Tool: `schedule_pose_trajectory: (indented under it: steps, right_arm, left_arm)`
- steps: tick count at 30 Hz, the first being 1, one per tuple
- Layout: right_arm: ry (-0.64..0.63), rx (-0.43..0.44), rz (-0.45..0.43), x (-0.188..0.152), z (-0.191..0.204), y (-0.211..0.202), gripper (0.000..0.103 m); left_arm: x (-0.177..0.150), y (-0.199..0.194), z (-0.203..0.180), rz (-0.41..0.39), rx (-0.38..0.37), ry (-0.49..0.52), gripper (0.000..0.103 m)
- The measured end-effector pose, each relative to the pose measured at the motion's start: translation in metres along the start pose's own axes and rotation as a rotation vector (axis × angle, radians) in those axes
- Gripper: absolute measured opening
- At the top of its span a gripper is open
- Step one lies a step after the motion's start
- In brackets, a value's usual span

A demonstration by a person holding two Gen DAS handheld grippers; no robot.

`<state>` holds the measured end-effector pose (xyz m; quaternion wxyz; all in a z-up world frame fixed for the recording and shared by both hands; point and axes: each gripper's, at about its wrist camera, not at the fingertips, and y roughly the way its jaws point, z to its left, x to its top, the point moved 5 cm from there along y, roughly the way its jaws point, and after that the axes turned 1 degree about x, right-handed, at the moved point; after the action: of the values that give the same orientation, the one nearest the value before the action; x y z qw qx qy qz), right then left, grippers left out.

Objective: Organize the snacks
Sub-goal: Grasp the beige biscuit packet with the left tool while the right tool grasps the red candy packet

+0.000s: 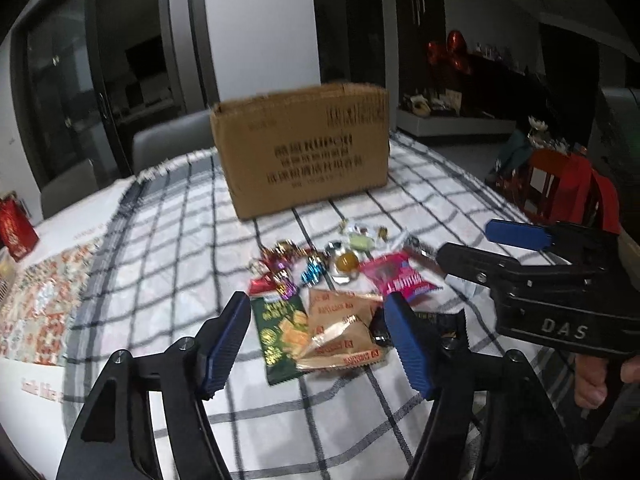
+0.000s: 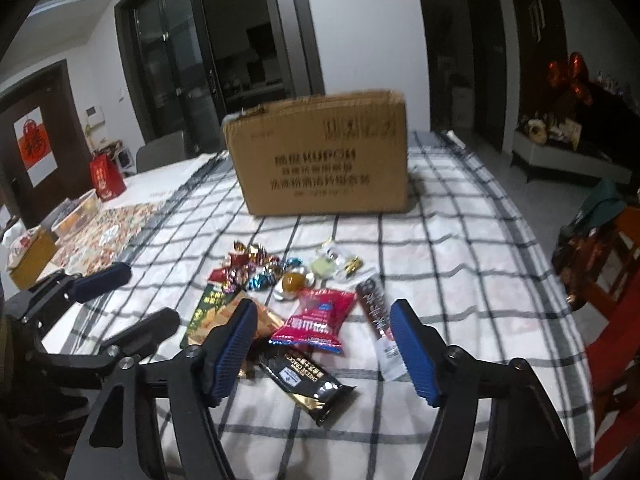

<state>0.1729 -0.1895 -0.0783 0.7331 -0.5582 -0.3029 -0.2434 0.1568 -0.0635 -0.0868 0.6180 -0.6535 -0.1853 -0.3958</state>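
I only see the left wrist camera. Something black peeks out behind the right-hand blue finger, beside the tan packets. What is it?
Observer: A black cracker packet with a gold end. In the right wrist view it lies in full sight on the checked cloth.
Operator: The other gripper blocks whatever is right of the pink packet. What is there?
Observer: A long dark brown stick packet, lying beside the pink packet and pointing roughly toward the cardboard box.
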Motion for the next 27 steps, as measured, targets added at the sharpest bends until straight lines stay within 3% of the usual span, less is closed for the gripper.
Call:
schedule_pose_trajectory:
  steps: [8,20,27]
  right_arm:
    - [0.017,0.049,0.078,-0.005,0.002,0.041,0.054]
    - [0.034,0.057,0.129,-0.006,0.001,0.072,0.048]
    - [0.042,0.048,0.168,-0.010,0.000,0.082,0.044]
  left_arm:
    - [-0.012,0.029,-0.002,0.060,-0.030,0.001,0.064]
    - [-0.019,0.060,0.005,0.138,-0.114,-0.089,0.057]
    - [-0.017,0.068,0.006,0.161,-0.159,-0.127,0.047]
